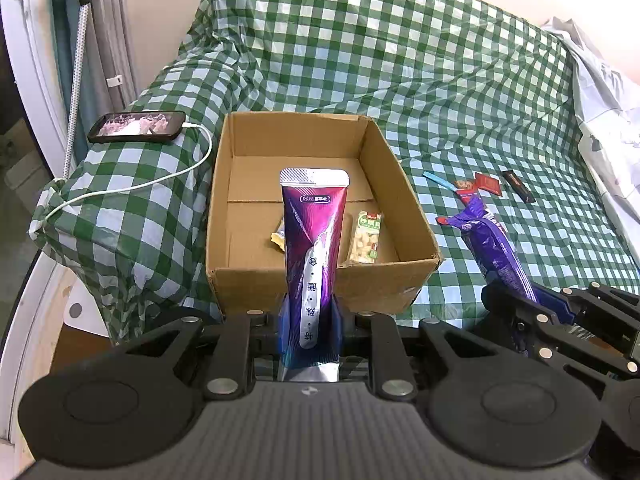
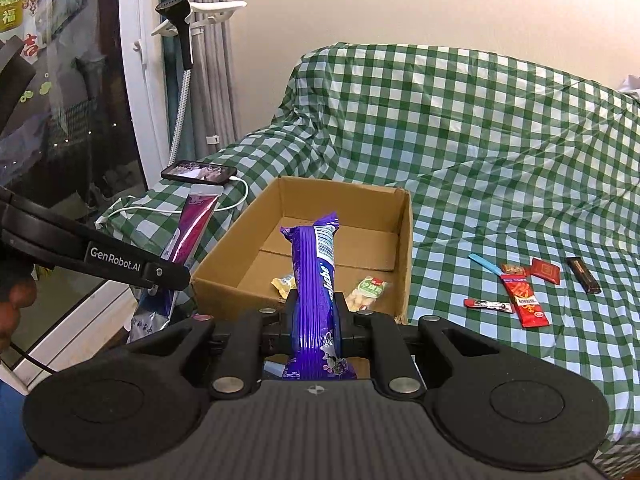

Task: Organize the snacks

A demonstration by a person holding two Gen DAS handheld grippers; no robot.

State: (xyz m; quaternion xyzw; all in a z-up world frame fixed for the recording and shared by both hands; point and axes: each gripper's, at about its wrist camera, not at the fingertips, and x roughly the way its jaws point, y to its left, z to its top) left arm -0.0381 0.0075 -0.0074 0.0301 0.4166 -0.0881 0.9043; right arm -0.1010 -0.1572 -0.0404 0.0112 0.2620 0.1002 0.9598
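Flanking cardboard box, phone, loose snacks

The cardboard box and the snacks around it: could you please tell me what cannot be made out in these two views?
- Yellow packet in the cardboard box: left wrist view, mostly hidden behind the magenta pouch.
- Purple bar: right wrist view, lower end hidden by the right gripper.
- Small snacks on the checked cloth, such as the red packet: print too small to read.
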